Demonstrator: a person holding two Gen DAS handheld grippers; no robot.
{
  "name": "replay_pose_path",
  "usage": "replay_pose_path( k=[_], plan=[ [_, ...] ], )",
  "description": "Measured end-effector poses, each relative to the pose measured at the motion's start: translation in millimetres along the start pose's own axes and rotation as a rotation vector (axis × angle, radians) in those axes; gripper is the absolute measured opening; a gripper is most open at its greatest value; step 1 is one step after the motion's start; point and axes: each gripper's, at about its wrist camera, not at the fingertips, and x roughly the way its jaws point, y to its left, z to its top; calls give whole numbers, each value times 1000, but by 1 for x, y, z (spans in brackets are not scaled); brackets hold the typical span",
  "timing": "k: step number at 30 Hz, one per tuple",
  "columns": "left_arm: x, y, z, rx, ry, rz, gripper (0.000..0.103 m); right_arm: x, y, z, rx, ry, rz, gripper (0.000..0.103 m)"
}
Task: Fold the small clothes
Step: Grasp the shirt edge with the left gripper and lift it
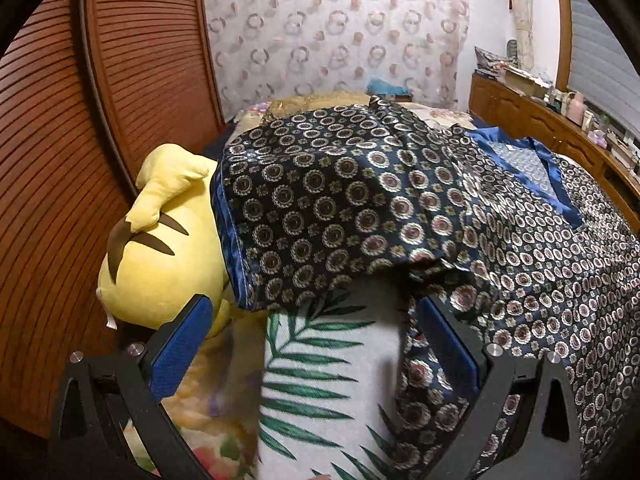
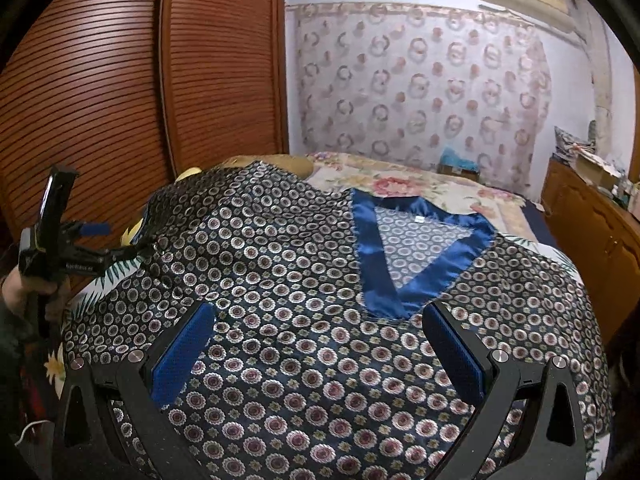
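My left gripper (image 1: 316,344) and right gripper (image 2: 320,344) both gape wide, holding nothing. The navy patterned top (image 2: 304,280) lies spread on the bed (image 2: 440,188), one sleeve draped over a yellow plush toy (image 1: 160,248) crowding its left edge

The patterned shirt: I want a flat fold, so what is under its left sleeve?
The sleeve of the shirt drapes partly over a yellow plush toy; beside it lies a white leaf-print cloth. How far either runs under the fabric is hidden.
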Motion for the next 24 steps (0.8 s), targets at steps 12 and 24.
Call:
replay_pose_path(
  k=[12,24],
  plan=[
    [35,19,15,52,85,-10,71,24,19,28,-83,5,27,103],
    [6,30,40,15,-49,-132,3,27,5,18,-25,17,18,103]
  ],
)
